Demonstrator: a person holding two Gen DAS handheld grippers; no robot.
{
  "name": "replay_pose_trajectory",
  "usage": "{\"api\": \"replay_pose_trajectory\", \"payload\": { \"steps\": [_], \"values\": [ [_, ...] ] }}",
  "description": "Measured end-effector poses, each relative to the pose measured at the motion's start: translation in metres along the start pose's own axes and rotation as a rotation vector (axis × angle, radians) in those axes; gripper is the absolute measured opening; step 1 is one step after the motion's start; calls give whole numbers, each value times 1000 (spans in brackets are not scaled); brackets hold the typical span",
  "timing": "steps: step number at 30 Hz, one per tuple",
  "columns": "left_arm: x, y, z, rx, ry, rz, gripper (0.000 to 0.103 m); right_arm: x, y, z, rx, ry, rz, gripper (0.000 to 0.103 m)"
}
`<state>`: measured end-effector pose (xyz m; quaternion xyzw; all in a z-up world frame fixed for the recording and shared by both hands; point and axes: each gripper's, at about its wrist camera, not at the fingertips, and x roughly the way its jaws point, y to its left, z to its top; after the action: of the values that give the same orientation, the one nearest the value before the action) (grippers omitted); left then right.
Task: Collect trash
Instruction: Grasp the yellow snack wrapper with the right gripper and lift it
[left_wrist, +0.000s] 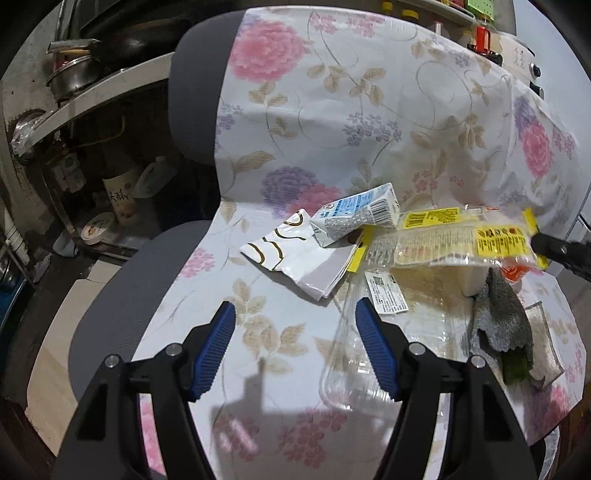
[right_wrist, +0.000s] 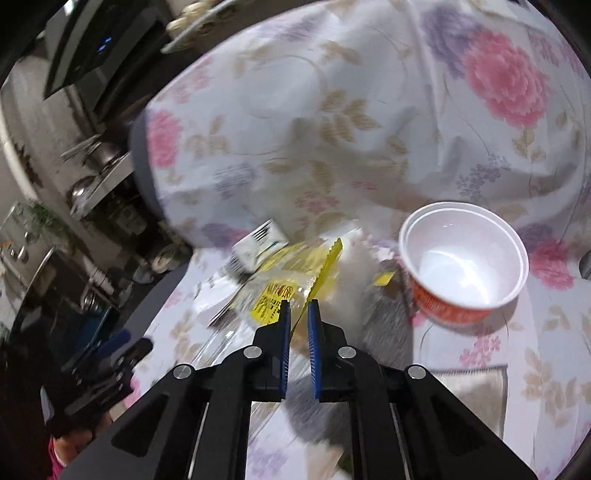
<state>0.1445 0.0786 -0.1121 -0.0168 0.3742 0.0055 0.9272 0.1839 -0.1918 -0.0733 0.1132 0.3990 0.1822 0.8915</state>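
Trash lies on a chair seat draped in floral cloth (left_wrist: 280, 332). My right gripper (right_wrist: 299, 305) is shut on the serrated end of a clear and yellow wrapper (right_wrist: 273, 295), which stretches across the pile (left_wrist: 443, 240). My left gripper (left_wrist: 295, 306) hangs open above the seat with nothing between its fingers; a clear plastic container (left_wrist: 354, 354) lies beside its right finger (left_wrist: 373, 343). Behind are a small milk carton (left_wrist: 362, 214) and a white paper bag with brown lines (left_wrist: 295, 254). An empty orange noodle cup (right_wrist: 461, 258) stands to the right of the wrapper.
A grey cloth (left_wrist: 502, 317) and a sponge pad (left_wrist: 543, 332) lie at the seat's right edge. The chair back (left_wrist: 369, 110) rises behind the pile. Left of the chair are kitchen shelves with pots (left_wrist: 70, 74) and a bottle (left_wrist: 118, 192).
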Motion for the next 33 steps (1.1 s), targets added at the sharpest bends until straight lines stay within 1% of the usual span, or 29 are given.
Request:
{"api": "replay_pose_trajectory", "payload": {
  "steps": [3, 5, 8, 10, 11, 14, 16, 17, 18, 19, 20, 21, 27, 31, 33],
  "values": [
    [-11, 1, -6, -2, -3, -3, 66, -18, 13, -20, -18, 24, 4, 6],
    [-16, 0, -9, 3, 0, -5, 66, -35, 11, -32, -8, -2, -20, 3],
    [-25, -1, -17, 11, 3, -10, 66, -72, -8, -48, 28, -110, -142, 1],
    [-30, -4, -22, 18, 7, -14, 66, -90, -30, -55, 83, -154, -213, 1],
    [-32, -5, -25, 22, 7, -17, 66, -97, -44, -57, 116, -174, -258, 1],
    [-37, -12, -29, 28, 8, -30, 66, -105, -82, -59, 202, -183, -320, 1],
    [-40, -19, -32, 37, 8, -39, 66, -99, -107, -58, 234, -154, -371, 8],
    [-41, -23, -33, 44, 8, -44, 66, -96, -114, -60, 240, -132, -377, 12],
    [-42, -26, -35, 50, 7, -47, 66, -92, -121, -61, 251, -101, -379, 23],
    [-44, -29, -36, 58, 6, -50, 66, -92, -125, -63, 259, -93, -390, 38],
    [-45, -32, -36, 63, 6, -52, 66, -94, -127, -67, 257, -93, -411, 43],
    [-45, -35, -37, 69, 6, -55, 66, -96, -126, -68, 250, -98, -418, 47],
    [-40, -37, -35, 68, 6, -53, 66, -109, -104, -79, 158, -126, -392, 47],
    [-32, -37, -27, 66, 1, -60, 66, -104, -84, -71, 91, -138, -369, 48],
    [-23, -38, -20, 58, -1, -70, 67, -97, -77, -65, 70, -142, -362, 50]
  ]
}}
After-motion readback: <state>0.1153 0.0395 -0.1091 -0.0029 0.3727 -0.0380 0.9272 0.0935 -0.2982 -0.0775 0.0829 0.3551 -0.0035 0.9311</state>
